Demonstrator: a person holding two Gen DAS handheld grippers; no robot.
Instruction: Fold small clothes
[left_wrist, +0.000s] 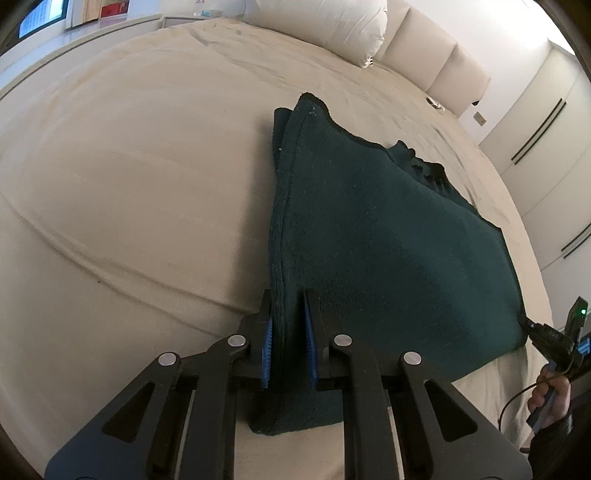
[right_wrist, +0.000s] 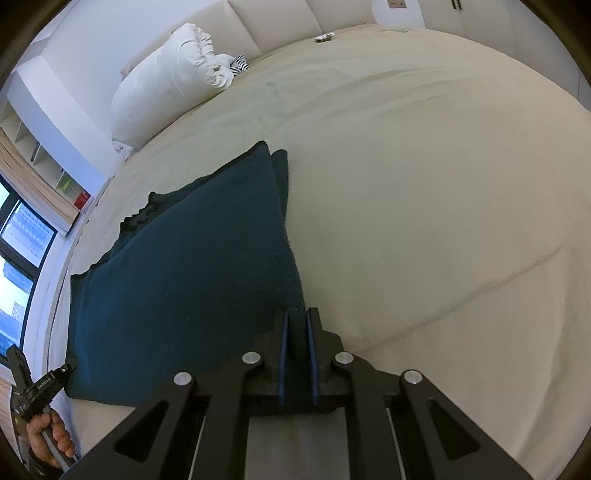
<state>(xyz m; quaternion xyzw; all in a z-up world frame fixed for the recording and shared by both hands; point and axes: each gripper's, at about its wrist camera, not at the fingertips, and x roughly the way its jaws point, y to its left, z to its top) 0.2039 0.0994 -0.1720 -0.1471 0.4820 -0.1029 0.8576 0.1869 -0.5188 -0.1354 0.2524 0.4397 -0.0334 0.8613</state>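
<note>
Dark green knit garment (left_wrist: 388, 236), prob. a sweater, lies flat on the cream bedsheet (left_wrist: 129, 184), already doubled over: left wrist view shows stacked layers along its left edge, and a ribbed hem or cuff sits at the far side, right of centre.

L gripper (left_wrist: 290, 332) is clenched on the near-left corner; the thick folded edge sits between the blue pads (left_wrist: 269, 339), which press it from both sides. R gripper (right_wrist: 296, 350) is likewise clamped on the near-right corner, cloth pinched between its narrow blue pads. Each view catches the other tool at the frame edge w/ a hand (right_wrist: 50, 435) wrapped round its handle.

Key relation: the garment runs away from both claws, toward the top of each frame, to the white pillow (right_wrist: 162, 81) and headboard. Its near edge spans btw the two grippers; the long side edges run up-frame. Neither hand is nearer, as each owns one corner of the same edge.

Judgement: next fold likely means lifting that near edge and carrying it up-frame over the far edge. Both corners need to travel evenly or the layers will skew.
</note>
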